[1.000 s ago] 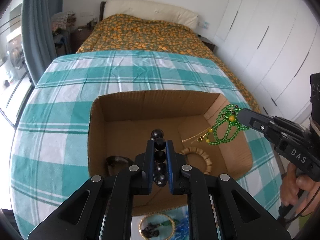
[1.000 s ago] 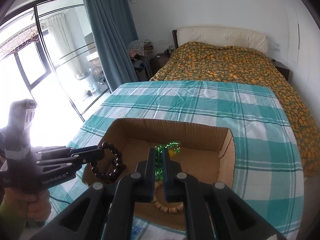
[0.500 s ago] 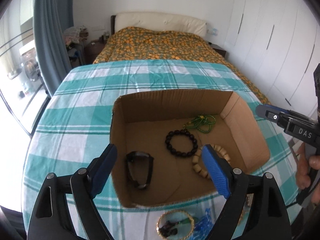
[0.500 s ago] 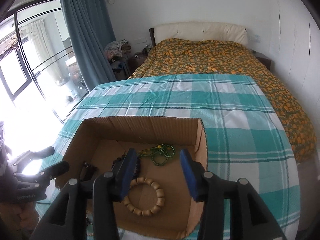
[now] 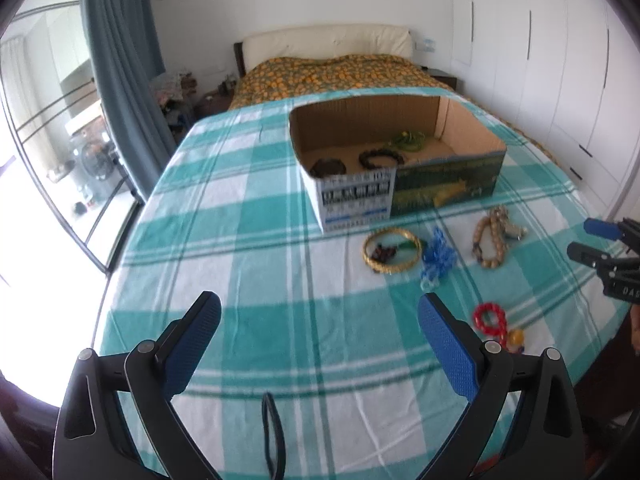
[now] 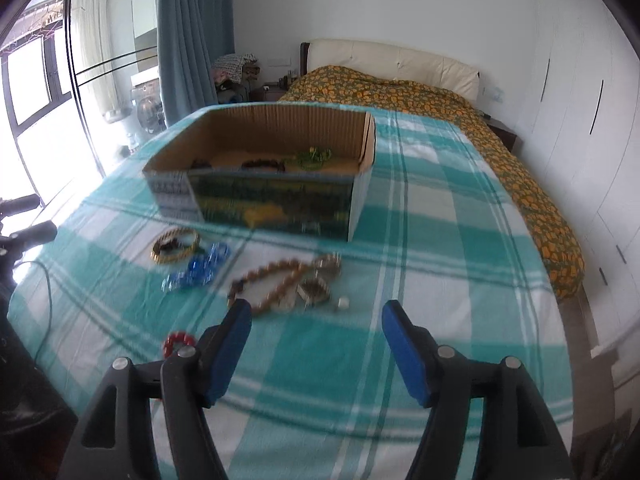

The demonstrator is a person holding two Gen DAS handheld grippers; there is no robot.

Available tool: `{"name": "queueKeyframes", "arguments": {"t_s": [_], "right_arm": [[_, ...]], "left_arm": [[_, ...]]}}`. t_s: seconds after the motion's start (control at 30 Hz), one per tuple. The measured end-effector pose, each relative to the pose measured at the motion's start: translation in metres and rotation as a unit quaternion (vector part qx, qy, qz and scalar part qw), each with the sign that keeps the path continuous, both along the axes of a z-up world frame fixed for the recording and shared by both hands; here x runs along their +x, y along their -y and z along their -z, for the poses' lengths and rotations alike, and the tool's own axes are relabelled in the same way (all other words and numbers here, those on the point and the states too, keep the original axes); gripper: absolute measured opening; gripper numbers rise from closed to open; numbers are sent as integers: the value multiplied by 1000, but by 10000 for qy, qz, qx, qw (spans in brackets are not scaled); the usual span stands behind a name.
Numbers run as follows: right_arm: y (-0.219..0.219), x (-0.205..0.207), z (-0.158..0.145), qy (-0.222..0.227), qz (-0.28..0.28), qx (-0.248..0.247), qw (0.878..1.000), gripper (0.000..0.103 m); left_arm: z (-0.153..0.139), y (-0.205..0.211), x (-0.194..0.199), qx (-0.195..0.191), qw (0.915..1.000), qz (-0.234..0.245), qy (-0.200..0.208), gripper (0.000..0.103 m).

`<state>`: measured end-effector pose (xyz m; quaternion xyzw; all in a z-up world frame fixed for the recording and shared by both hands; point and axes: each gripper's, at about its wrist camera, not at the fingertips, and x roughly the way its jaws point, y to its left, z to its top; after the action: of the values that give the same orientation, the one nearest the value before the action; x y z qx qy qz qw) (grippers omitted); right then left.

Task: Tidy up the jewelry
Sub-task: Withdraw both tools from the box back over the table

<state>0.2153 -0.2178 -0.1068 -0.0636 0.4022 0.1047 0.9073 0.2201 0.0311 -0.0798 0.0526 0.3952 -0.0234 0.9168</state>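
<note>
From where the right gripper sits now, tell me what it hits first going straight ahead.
Probably the tan wooden bead necklace and the small metal trinkets beside it on the teal checked cloth. The open right gripper points over them; the cardboard box lies beyond. Depth is uncertain.

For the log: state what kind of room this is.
Most likely a home bedroom: a bed with orange-patterned cover and cream headboard, white built-in wardrobes, and a blue curtain by big windows.

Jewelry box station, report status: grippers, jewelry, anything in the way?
Left gripper open, empty. Right gripper open, empty. Cardboard box holds green beads and black bracelet; gold bangle, blue chain, wooden beads, red ring on the cloth. Nothing blocking.
</note>
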Motion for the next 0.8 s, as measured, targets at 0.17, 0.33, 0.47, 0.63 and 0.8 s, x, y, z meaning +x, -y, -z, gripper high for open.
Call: {"name": "queueKeyframes", "arguments": {"t_s": [0.17,0.33,0.47,0.63,0.8], "right_arm": [[-7,-35,48,-332,89,-147,9993,71],[-4,-45,65,-296,283,-115,9991,76],[-3,-42,68,-216,394,-39,9990,83],[-4,-41,71,-100,471,-3,9988,89],[-4,-41,73,-29,471,4,9989,91]], "left_arm": [[39,4,-25,-337,9986,-123,-399,99],[65,12,-31,-392,9975,-291,-507,99],[79,9,-31,-404,9969,-388,-550,99],[89,2,-27,-466,9951,-545,-685,99],[96,1,-26,-514,9938,-613,-768,99]]}}
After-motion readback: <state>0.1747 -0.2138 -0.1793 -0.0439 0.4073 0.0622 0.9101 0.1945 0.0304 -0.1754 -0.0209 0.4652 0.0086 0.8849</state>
